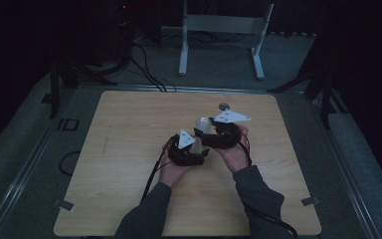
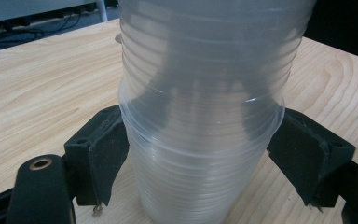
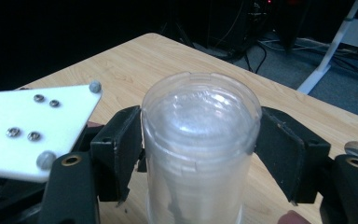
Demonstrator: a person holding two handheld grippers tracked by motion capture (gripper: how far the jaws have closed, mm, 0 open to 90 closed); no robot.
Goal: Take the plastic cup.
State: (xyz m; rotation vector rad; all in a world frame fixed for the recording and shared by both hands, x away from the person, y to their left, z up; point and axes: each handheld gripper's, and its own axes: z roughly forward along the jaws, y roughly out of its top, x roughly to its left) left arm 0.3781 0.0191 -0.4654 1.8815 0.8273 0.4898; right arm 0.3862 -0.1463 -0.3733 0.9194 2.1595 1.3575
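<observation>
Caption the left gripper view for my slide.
Left gripper clasps a stack of clear plastic cups above the wooden table.

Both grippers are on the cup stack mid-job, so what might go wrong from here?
The left gripper pinches the clear cup stack hard enough that its wall buckles inward; more squeeze may crack the cups. The right gripper has its fingers bracketing the stack's upturned top, with little visible bite on the slick plastic, so a pull may slip off or tip the stack.

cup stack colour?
Clear, see-through plastic cups with ribbed walls; shows best in the left gripper view.
</observation>
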